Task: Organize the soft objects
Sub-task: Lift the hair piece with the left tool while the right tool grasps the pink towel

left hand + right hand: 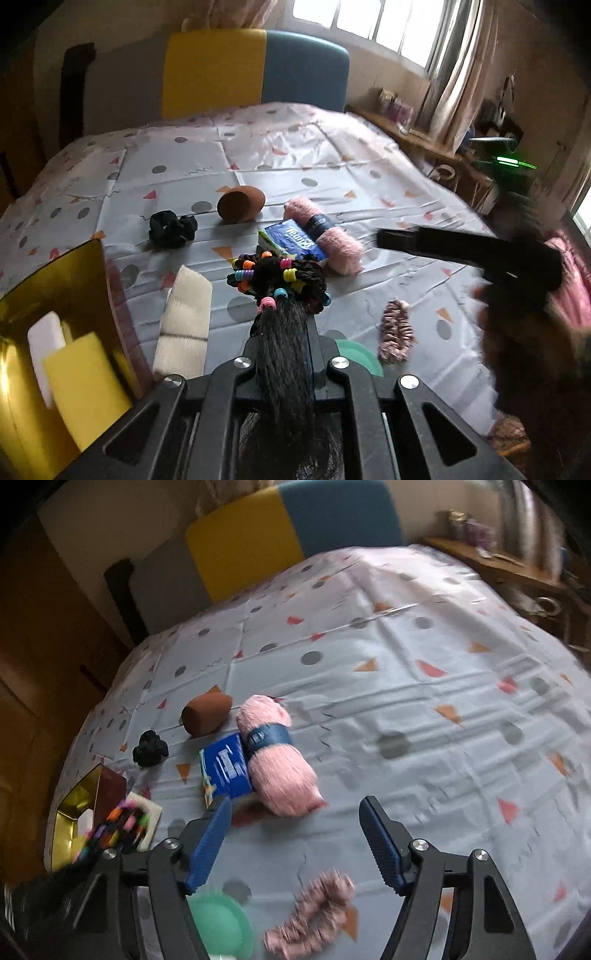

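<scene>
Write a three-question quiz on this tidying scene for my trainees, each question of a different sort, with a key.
1. True or false: the left gripper is shut on the beaded hairpiece.
2. What lies right beside the pink yarn skein? A) black scrunchie B) blue tissue pack C) green disc
3. Fill in: the yellow sponge sits in the ___ box.

Key: 1 true; 2 B; 3 gold.

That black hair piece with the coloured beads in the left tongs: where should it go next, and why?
Probably a short swing left, over the gold box. The left tongs are shut on the beaded hair piece, and the box, open beside them, already holds a yellow sponge.
</scene>
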Tool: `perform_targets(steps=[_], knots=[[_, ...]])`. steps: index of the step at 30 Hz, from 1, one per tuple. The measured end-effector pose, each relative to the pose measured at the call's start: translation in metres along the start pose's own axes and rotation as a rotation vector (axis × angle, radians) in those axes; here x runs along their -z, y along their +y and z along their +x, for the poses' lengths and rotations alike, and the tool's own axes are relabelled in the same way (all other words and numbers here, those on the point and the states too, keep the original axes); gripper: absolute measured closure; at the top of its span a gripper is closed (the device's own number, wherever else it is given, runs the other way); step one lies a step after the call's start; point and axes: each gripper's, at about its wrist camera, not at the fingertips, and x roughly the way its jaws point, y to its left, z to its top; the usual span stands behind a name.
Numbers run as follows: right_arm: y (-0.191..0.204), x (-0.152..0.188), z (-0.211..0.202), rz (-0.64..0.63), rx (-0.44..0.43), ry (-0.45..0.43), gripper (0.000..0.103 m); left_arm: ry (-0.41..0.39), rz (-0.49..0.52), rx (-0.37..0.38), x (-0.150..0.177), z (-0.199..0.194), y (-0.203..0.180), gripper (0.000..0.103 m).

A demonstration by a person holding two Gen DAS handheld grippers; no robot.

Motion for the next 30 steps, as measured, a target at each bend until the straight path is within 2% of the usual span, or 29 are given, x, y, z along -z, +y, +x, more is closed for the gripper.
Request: perform_targets(steps=[3,5,8,10,11,16,22,24,27,30], knots=[[0.008,-0.021,0.032,-0.012,-0.006,0.072,0.03,-0.021,-0.025,0.018,0.005,-0.014,0.004,0.093],[0.016,-0.031,0.053,-0.039,0.032,0.105,0.032,-0.039,-0.035,0.025,0.008,-0.024,0.007,0.093],[0.019,-0.038,0.086,-0.053,0.073,0.19,0.045,-0.047,-0.055,0.039,0.013,-0.035,0.01,0.093],[0.021,-0.039,0.101,-0.07,0.089,0.215,0.054,-0.05,-0.067,0.044,0.017,-0.039,0.012,0.093],[0.025,-0.038,0.107,-0.1,0.113,0.221,0.055,-0.048,-0.074,0.049,0.019,-0.041,0.013,0.093],[0.031,-0.034,0.095,-0.173,0.183,0.213,0.068,-0.068,-0.083,0.055,0.025,-0.053,0.012,0.093],[0.016,-0.013,0.047,-0.209,0.207,0.146,0.069,-0.097,-0.105,0.069,0.032,-0.068,0.015,0.093],[0.007,-0.005,0.046,-0.217,0.249,0.153,0.069,-0.098,-0.11,0.068,0.036,-0.072,0.017,0.093],[-0.011,0.013,0.056,-0.177,0.254,0.198,0.068,-0.104,-0.121,0.057,0.044,-0.082,0.021,0.093],[-0.012,0.023,0.052,-0.179,0.25,0.142,0.067,-0.113,-0.137,0.029,0.052,-0.094,0.031,0.093]])
